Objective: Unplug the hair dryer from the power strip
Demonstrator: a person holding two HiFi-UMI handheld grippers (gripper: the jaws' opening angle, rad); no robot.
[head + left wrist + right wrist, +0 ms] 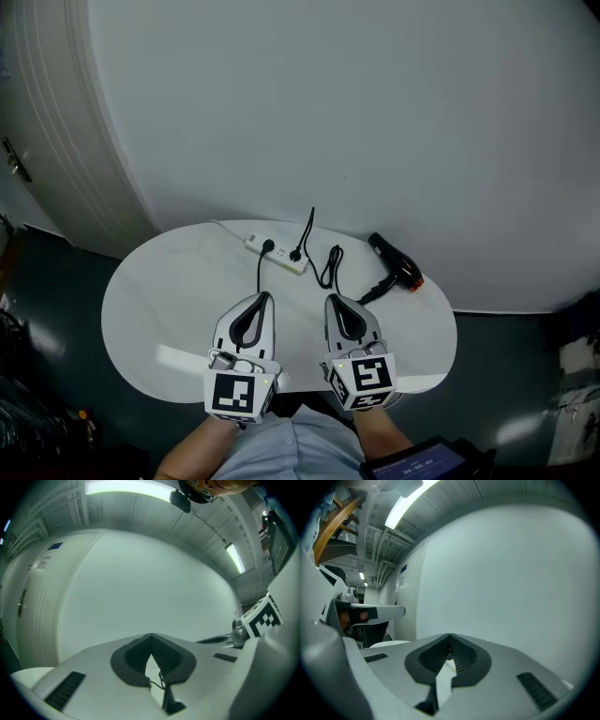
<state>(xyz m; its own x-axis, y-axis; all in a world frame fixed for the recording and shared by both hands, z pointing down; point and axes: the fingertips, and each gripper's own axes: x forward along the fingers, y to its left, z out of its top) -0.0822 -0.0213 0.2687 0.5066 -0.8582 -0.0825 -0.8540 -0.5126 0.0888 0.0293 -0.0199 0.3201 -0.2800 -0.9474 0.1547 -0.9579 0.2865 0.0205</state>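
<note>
A white power strip (pixel 277 254) lies toward the back of the white oval table (pixel 150 300). Two black plugs sit on it: one near its left end (pixel 268 246) with a cord running toward me, and one near its right end (pixel 296 254) with a cord running back. The black hair dryer (pixel 397 262) with an orange nozzle ring lies to the right, a looped cord (pixel 330 267) beside it. My left gripper (pixel 263 295) (pixel 150 635) and right gripper (pixel 332 299) (pixel 450 635) hover side by side short of the strip, both shut on nothing.
A curved white wall (pixel 375 112) stands close behind the table. Dark floor surrounds the table. Bare tabletop spreads to the left of the grippers. A dark device with a lit screen (pixel 422 462) sits at the bottom right near my body.
</note>
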